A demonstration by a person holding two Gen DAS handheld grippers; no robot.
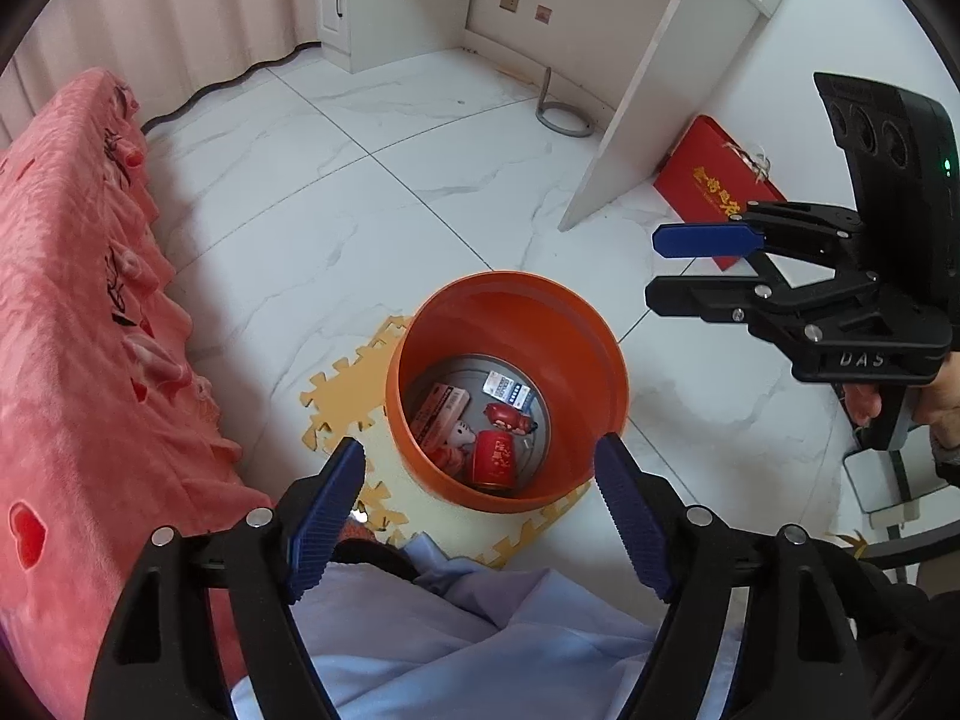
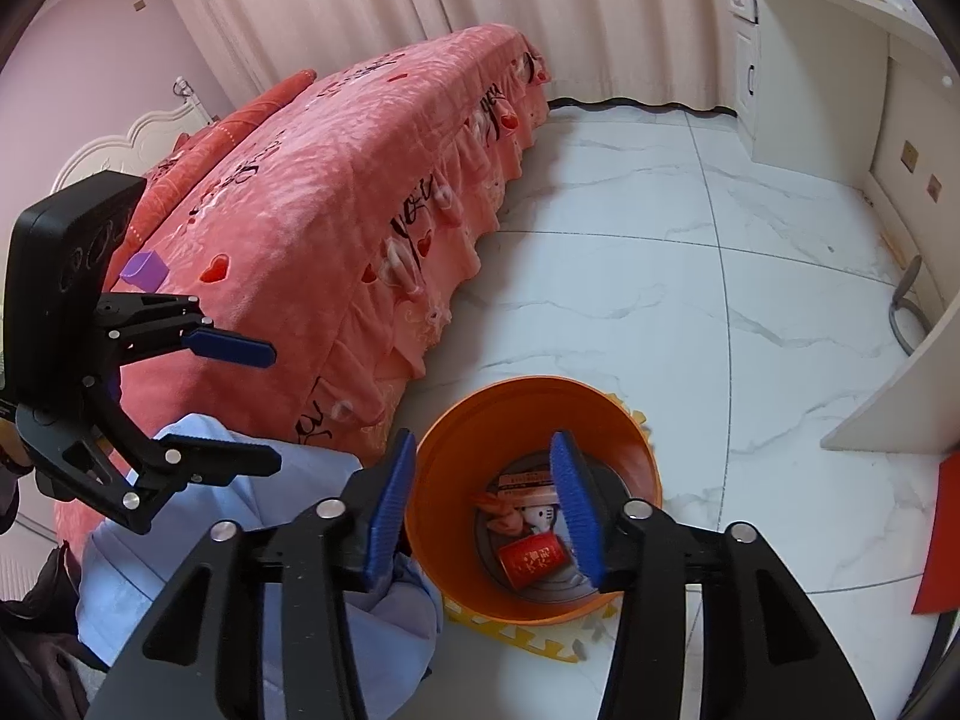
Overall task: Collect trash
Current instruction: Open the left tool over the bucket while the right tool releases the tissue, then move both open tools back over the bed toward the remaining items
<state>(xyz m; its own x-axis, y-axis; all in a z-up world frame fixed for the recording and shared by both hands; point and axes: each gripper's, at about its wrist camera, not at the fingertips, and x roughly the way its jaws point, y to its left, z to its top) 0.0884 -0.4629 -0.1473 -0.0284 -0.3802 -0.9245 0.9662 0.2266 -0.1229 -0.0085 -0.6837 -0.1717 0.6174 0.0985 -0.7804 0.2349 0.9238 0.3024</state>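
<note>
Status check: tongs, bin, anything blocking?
Left tongs open, empty. Right tongs open, empty, above the orange bin. Red can and boxes inside. Nothing blocking.

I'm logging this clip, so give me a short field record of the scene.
bin: orange, upright on a yellow foam mat
bin contents: red can, small boxes, wrappers
left gripper: open, empty, above the bin
right gripper: open, empty, over the bin
nearby: pink bed, red folder leaning on the desk
</note>
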